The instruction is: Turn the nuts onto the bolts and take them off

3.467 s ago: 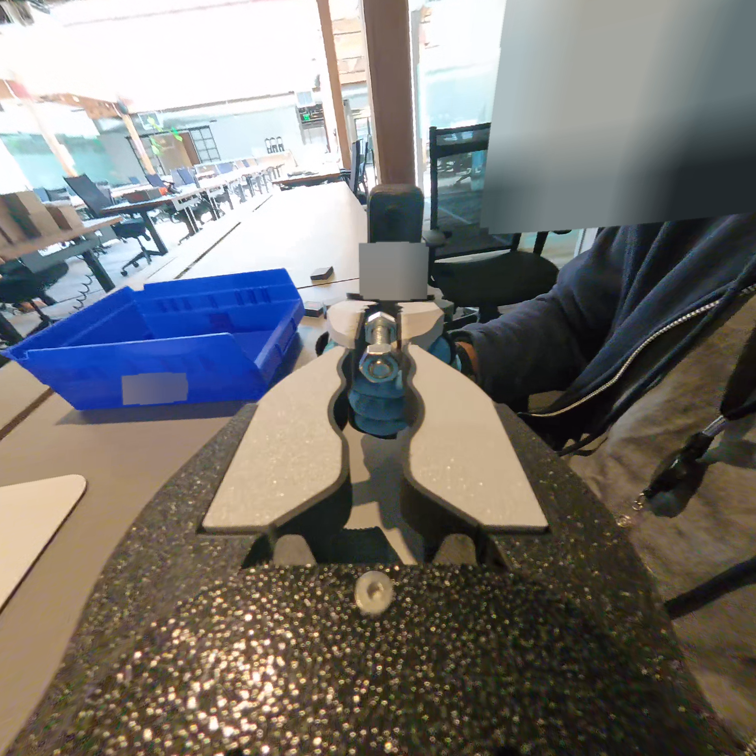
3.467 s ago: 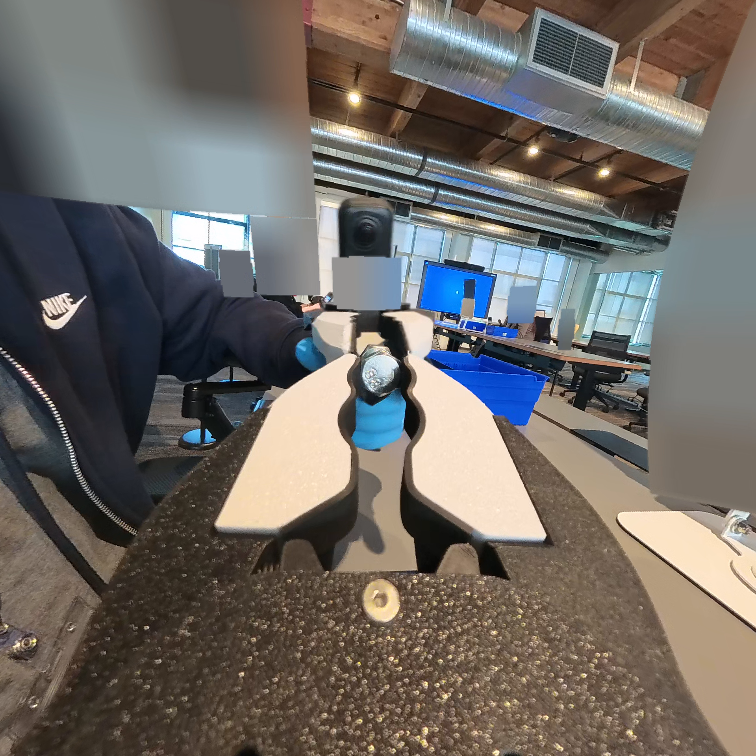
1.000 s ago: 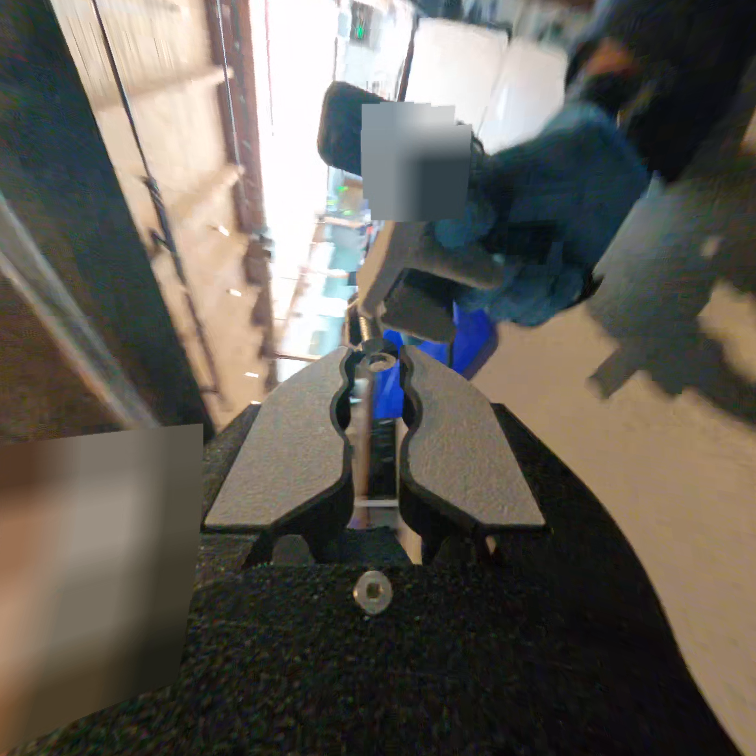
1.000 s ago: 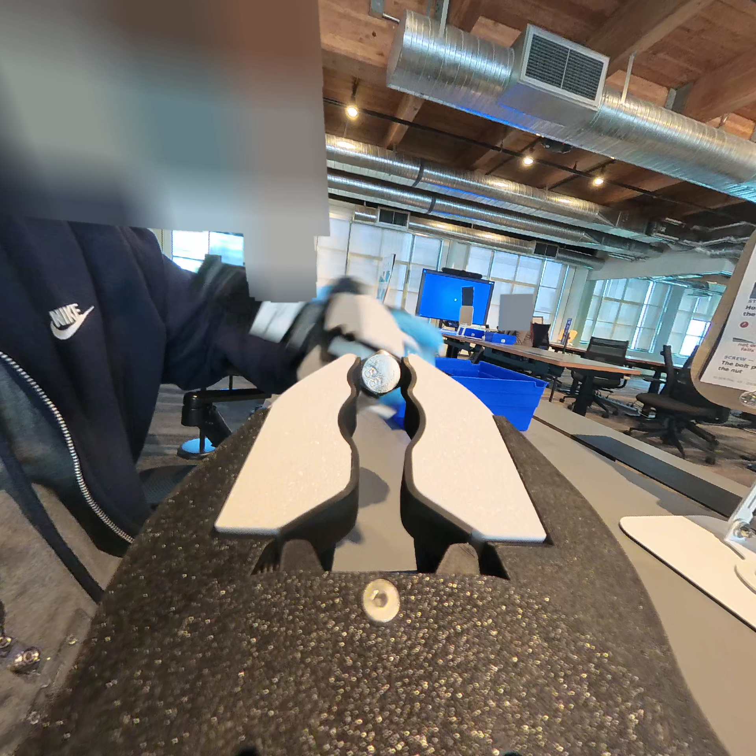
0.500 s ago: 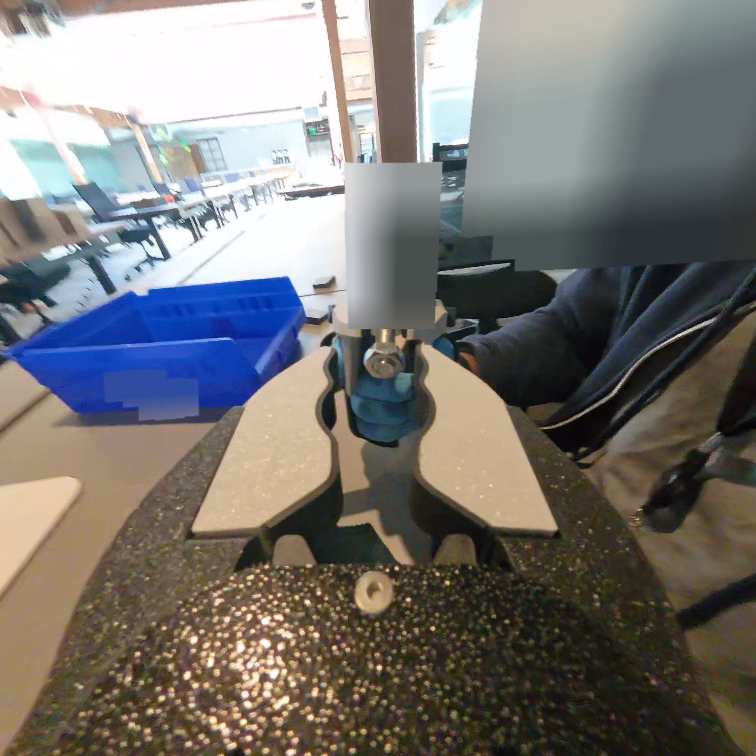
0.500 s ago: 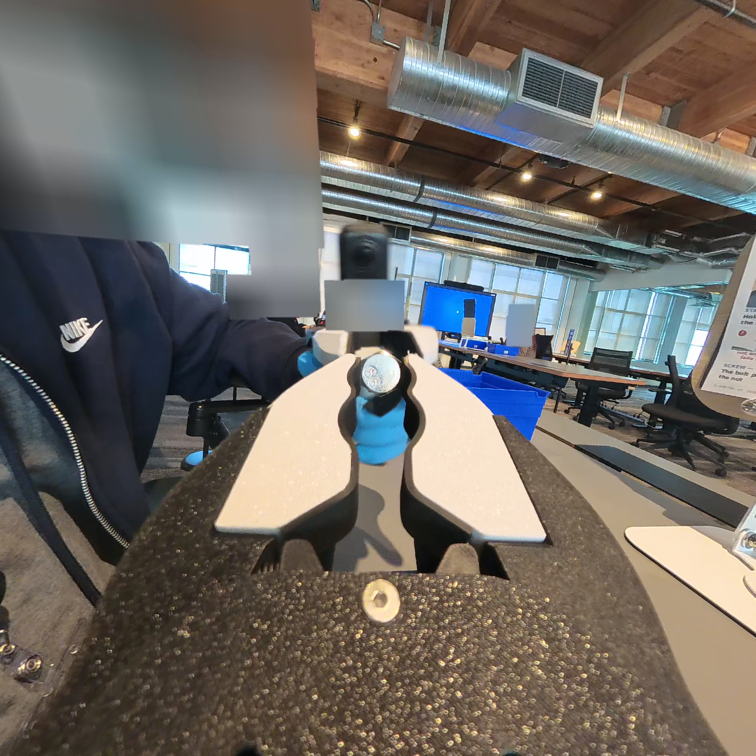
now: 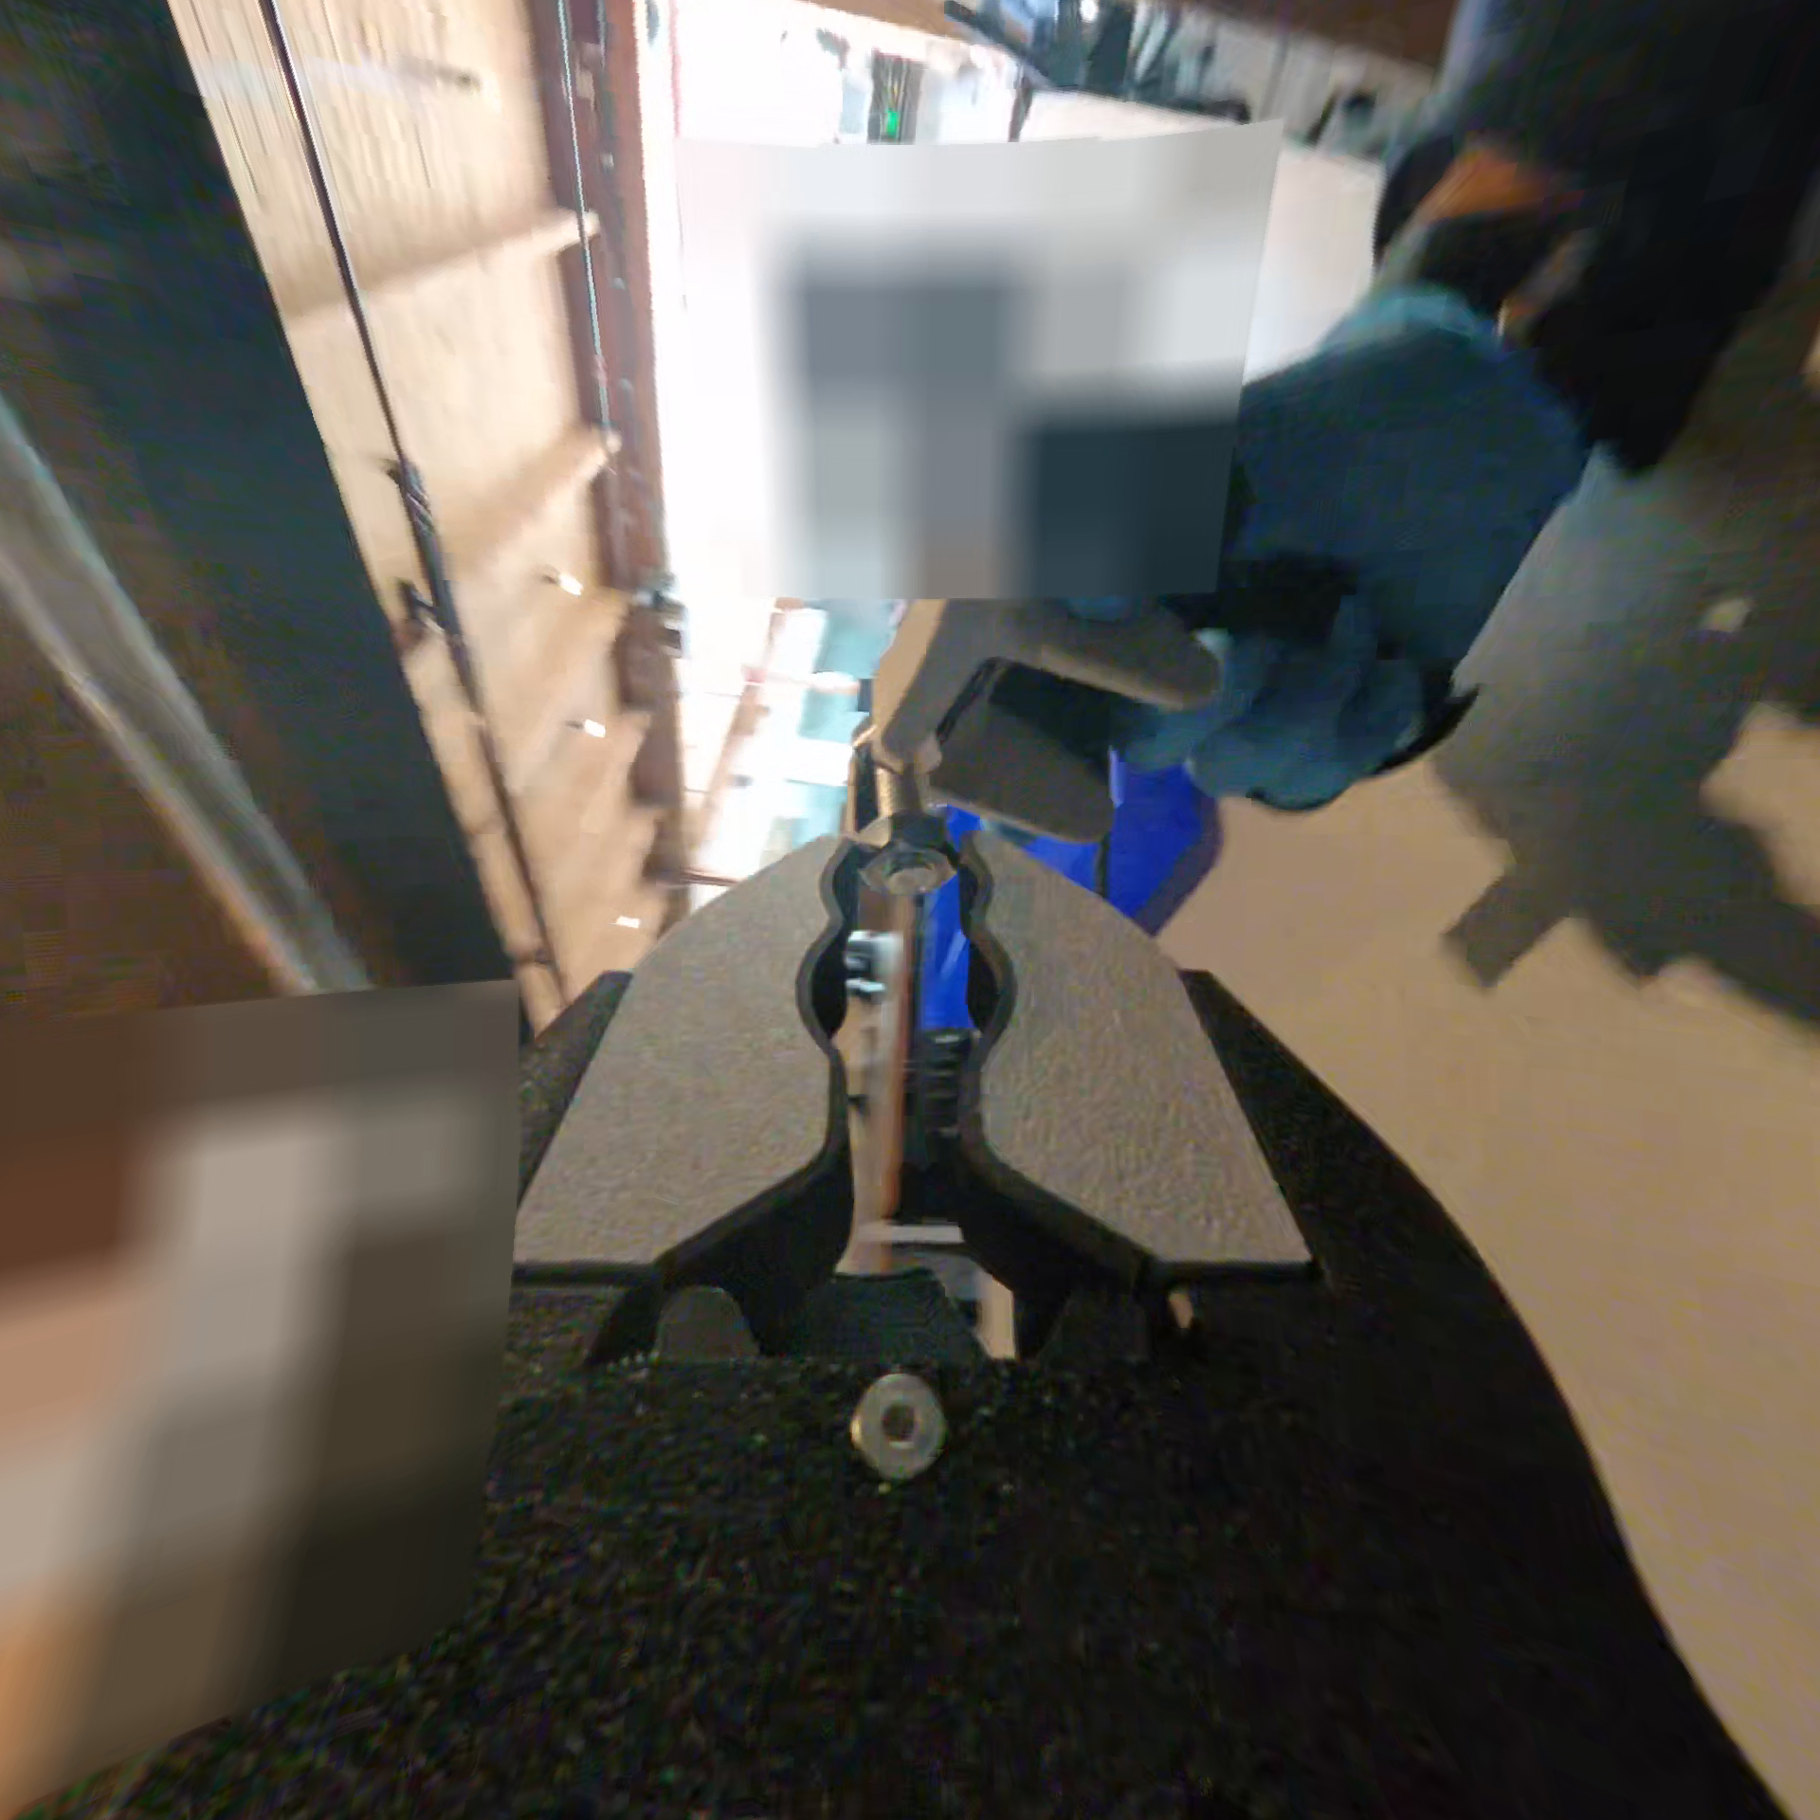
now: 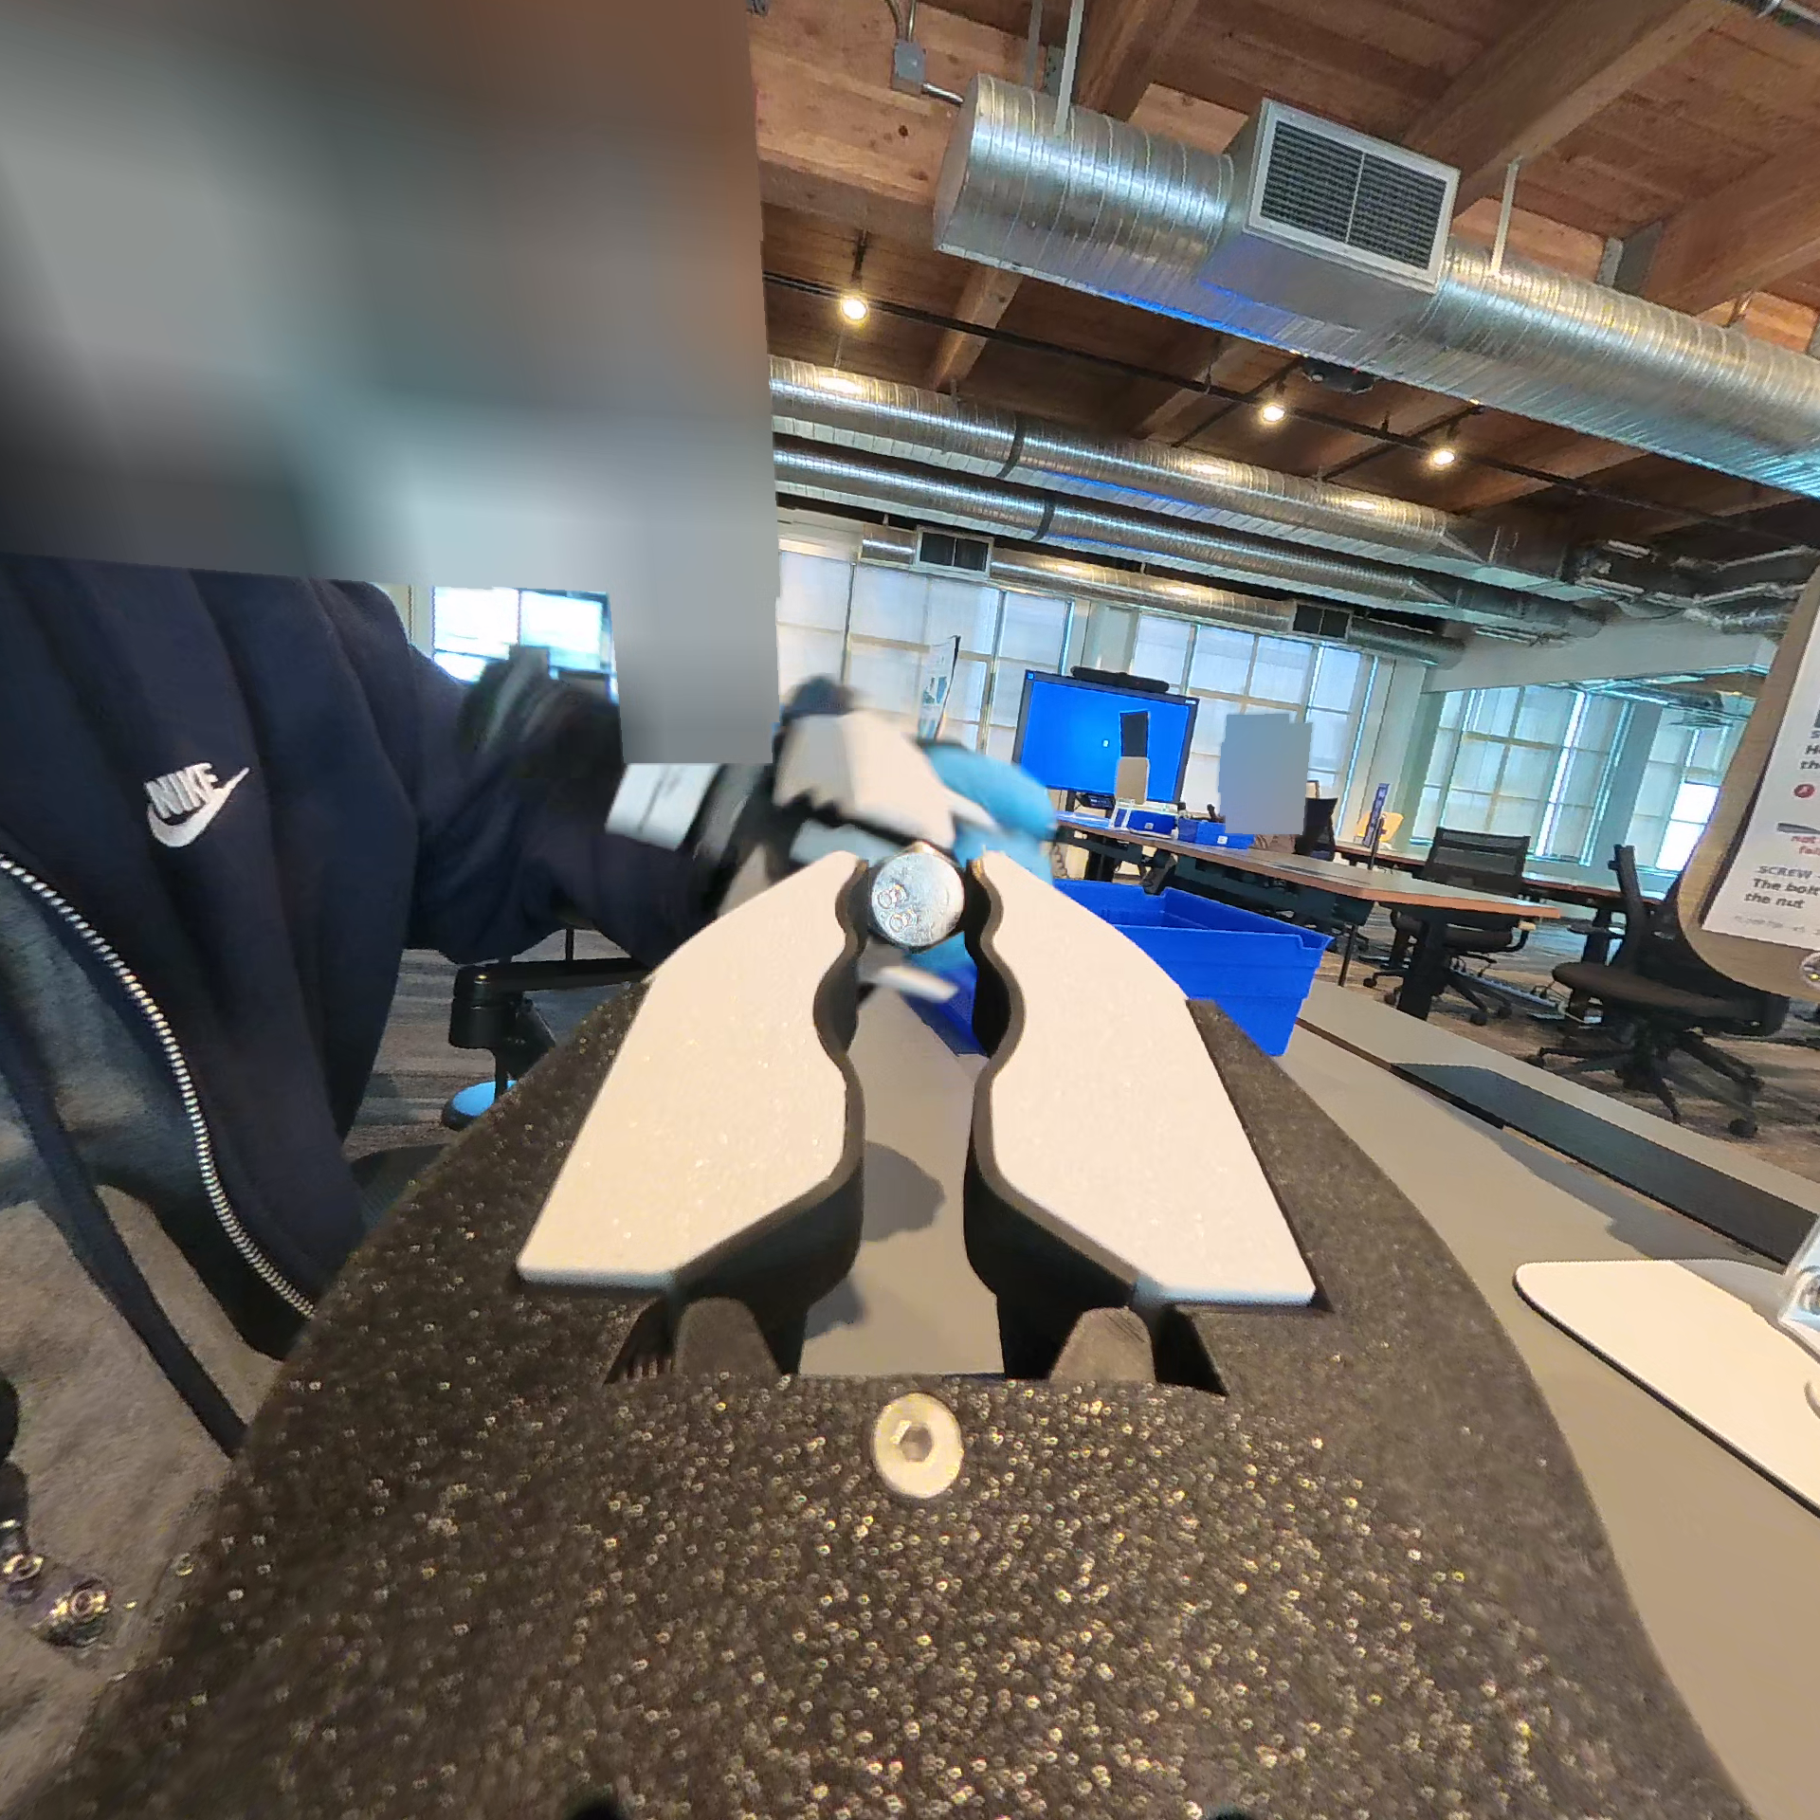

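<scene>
My right gripper (image 8: pixel 911 886) is shut on the round head of a steel bolt (image 8: pixel 914 901), held in the air above the grey table (image 8: pixel 1379 1133). My left gripper (image 7: pixel 901 857) faces it, rolled onto its side, and is shut on a hex nut (image 7: pixel 901 872) that sits on the bolt's threaded shank (image 7: pixel 886 783). The right gripper's fingers (image 7: pixel 1024 758) show in the left wrist view just beyond the nut, held by a blue-gloved hand (image 7: pixel 1379 611). In the right wrist view the left gripper (image 8: pixel 867 788) is a blur behind the bolt head.
A blue plastic bin (image 8: pixel 1202 965) stands on the table behind the grippers. A white pad (image 8: pixel 1674 1349) and a sign on a stand (image 8: pixel 1773 788) are at the right. The person's dark-sleeved arm (image 8: pixel 473 837) reaches in from the left.
The left gripper, upright half a second ago, has rolled about a quarter turn onto its side with the nut in its grip. The right gripper holds the bolt head still.
</scene>
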`<state>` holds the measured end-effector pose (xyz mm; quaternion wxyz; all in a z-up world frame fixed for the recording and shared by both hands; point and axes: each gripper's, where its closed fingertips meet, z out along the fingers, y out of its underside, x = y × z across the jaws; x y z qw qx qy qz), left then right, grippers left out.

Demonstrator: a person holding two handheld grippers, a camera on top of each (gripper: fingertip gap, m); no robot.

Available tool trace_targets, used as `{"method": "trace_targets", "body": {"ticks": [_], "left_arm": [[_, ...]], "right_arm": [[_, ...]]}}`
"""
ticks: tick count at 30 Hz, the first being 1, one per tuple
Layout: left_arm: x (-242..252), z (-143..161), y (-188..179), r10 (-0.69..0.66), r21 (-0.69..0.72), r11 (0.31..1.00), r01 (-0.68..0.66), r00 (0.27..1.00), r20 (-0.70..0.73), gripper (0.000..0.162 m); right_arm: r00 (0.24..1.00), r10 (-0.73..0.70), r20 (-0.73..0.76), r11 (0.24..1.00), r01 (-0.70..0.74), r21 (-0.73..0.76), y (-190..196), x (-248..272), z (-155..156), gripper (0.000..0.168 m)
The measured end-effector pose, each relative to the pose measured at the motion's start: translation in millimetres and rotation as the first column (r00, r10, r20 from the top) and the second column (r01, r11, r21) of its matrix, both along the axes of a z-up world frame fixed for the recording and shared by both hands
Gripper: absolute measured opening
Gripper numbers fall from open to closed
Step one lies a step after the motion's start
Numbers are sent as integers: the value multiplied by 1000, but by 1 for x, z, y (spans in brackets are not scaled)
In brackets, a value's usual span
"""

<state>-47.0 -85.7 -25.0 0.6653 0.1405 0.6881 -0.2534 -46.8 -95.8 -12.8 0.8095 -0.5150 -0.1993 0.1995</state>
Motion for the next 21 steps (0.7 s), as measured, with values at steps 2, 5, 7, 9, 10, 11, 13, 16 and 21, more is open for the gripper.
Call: {"method": "trace_targets", "body": {"ticks": [2,5,7,9,10,11,13,16,21], "left_arm": [[0,-1,0,5,30,1000,-5,1000,29,24],[-2,8,0,-87,-230,972,54,987,-136,31],[-4,12,0,-201,-412,908,77,942,-267,34],[-7,13,-1,-325,-570,819,63,869,-372,36],[-7,15,-1,-372,-629,776,46,839,-396,36],[-5,15,0,-405,-672,740,26,815,-414,35],[-3,14,1,-453,-722,691,-15,770,-449,35],[-4,9,-4,-522,-761,647,-57,694,-496,35],[-1,0,-9,-479,-727,683,-71,708,-519,18]], "right_arm": [[1000,8,-17,1000,-8,7,-1,1,2,18],[1000,9,-28,1000,-9,14,-3,3,3,18],[999,8,-33,1000,-8,17,-3,4,3,18],[999,8,-34,1000,-7,17,-3,4,3,18],[999,9,-34,1000,-9,17,-3,4,3,18],[999,10,-33,1000,-10,17,-3,4,3,18],[999,11,-33,1000,-10,16,-3,4,3,18],[999,12,-33,1000,-11,14,-3,3,3,18],[1000,10,-16,1000,-10,3,-1,1,1,18]]}}
